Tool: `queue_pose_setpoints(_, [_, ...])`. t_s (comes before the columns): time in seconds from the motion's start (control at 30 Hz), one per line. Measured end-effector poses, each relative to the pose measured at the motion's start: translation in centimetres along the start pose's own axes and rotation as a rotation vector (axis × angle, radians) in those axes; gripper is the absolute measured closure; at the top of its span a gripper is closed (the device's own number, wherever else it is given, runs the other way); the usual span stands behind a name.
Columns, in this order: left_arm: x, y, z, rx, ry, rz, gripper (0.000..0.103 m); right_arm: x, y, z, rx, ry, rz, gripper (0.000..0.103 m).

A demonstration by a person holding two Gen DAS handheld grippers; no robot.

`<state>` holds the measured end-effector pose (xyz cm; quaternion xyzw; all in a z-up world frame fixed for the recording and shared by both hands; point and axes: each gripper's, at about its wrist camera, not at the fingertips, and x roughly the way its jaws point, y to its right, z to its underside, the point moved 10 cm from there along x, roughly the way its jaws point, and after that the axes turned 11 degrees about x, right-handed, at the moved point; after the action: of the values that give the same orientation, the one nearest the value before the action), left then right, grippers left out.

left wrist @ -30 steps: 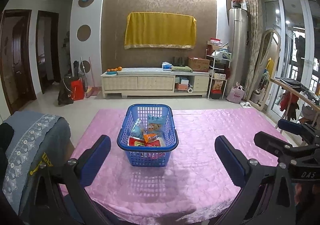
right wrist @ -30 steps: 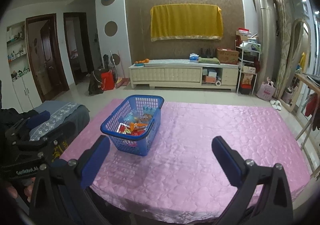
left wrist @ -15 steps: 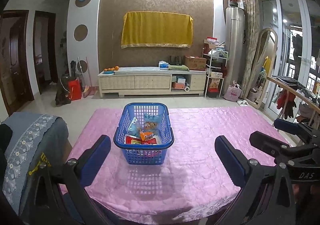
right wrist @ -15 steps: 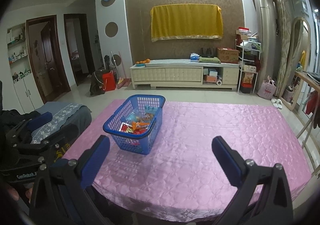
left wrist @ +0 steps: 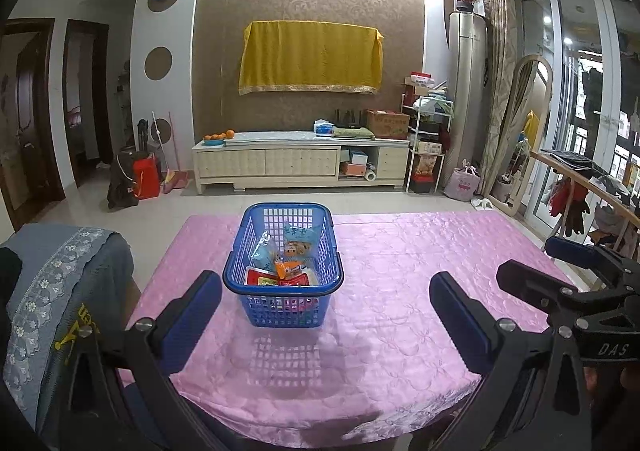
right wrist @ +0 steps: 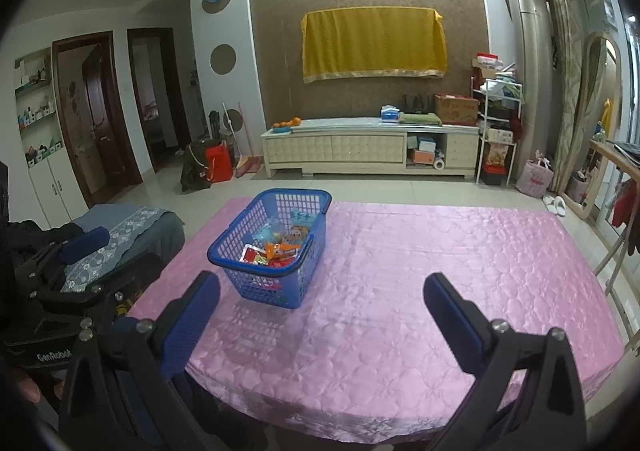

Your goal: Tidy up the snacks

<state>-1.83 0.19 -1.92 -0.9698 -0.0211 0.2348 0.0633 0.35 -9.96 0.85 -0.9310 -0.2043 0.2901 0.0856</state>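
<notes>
**Both tools spread wide before the snack basket**

A blue plastic lattice basket stands on a surface covered with a shiny pink quilted cloth, toward its left half. Inside lie several snack packets: a pale blue pouch leaning against the far wall, an orange one in the middle, and red-and-white wrappers at the near end. The basket casts a gridded shadow on the cloth just in front of it.

The left tool hangs over the near edge of the surface, its two blue-padded fingers released and far apart, framing the basket without touching it. The right tool is likewise released, its blue fingers wide, with the basket up and to the left of its gap. In the left wrist view the right tool appears at the right border; in the right wrist view the left tool sits at the left border.

A grey chair cover with embroidered white flowers stands beside the left edge of the surface.
</notes>
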Motion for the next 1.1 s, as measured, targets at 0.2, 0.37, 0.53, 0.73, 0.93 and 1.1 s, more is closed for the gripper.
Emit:
queue_pose_setpoints(0.2, [-0.08,0.03,0.09,-0.009,-0.006,0.010,0.000,0.06,-0.30,0.01,0.001,0.005,0.000,0.000])
queue_pose_setpoints(0.37, [-0.38,0.07,-0.05,-0.011,-0.003,0.020,0.000,0.23,-0.07,0.25,0.000,0.006,0.015,0.000])
queue_pose_setpoints(0.53, [-0.50,0.15,-0.01,-0.010,-0.004,0.025,0.000,0.22,-0.02,0.31,-0.002,0.005,0.020,0.000])
queue_pose_setpoints(0.73, [-0.56,0.50,0.05,-0.014,-0.008,0.042,0.000,0.09,-0.03,0.30,-0.004,0.009,0.025,0.000])
queue_pose_setpoints(0.93, [-0.66,0.58,0.08,-0.013,-0.013,0.036,0.000,0.02,-0.06,0.41,-0.006,0.007,0.029,0.000])
queue_pose_setpoints(1.1, [-0.64,0.49,-0.01,-0.011,-0.011,0.034,0.000,-0.01,-0.05,0.38,-0.006,0.008,0.030,0.000])
